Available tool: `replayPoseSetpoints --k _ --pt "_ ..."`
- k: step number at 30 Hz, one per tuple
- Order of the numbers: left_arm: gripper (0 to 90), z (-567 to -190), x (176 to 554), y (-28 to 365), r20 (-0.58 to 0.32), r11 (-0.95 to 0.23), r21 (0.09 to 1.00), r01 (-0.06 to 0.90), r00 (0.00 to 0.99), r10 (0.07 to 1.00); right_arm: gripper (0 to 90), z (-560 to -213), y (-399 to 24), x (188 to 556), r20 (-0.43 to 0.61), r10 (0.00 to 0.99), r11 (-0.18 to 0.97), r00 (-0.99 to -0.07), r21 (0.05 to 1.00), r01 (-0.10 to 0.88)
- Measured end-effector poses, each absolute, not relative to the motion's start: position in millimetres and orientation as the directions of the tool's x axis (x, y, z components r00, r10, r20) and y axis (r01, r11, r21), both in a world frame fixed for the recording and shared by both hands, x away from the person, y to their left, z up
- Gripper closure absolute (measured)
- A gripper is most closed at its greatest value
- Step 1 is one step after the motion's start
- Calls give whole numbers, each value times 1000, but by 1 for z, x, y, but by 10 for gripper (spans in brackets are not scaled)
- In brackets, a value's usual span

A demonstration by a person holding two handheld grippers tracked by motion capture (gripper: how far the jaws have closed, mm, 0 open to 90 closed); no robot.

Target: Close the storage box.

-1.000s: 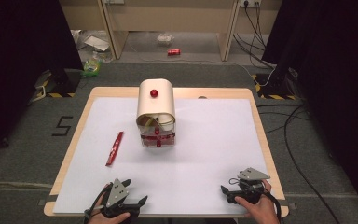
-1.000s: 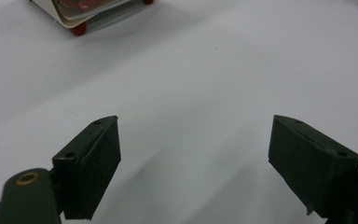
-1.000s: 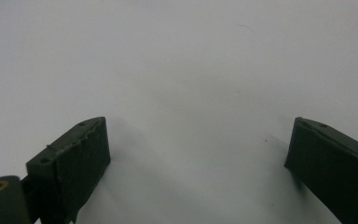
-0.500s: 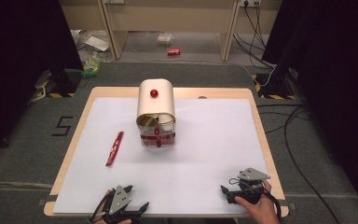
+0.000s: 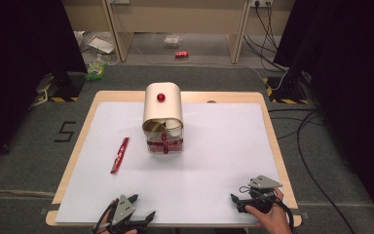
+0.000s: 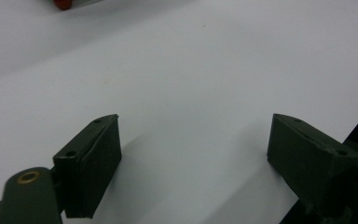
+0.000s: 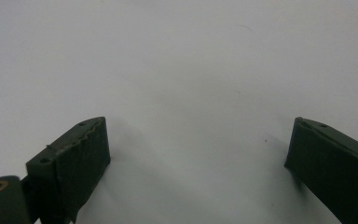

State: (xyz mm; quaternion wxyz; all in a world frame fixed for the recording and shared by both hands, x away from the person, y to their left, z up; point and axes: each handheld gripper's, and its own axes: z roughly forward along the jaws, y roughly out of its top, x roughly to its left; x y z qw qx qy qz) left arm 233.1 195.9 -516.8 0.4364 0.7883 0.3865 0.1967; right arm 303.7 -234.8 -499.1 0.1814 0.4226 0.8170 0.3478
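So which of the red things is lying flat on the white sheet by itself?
The long red bar, left of the cream container. The red knob sits on top of that container, and the other red pieces sit at its open front.

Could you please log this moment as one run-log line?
left gripper: open, empty, near table edge | right gripper: open, empty | cream box: centre | red bar: flat, left of box

matt white sheet point(image 5: 214, 161) on wooden table point(image 5: 272, 141).
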Motion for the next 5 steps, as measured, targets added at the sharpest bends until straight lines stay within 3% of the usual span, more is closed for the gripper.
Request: replayPoseSetpoints --k 5 --pt "165 -517 233 196 -27 -319 841 437 624 781 63 -499 -235 303 -3 817 400 -576 723 563"
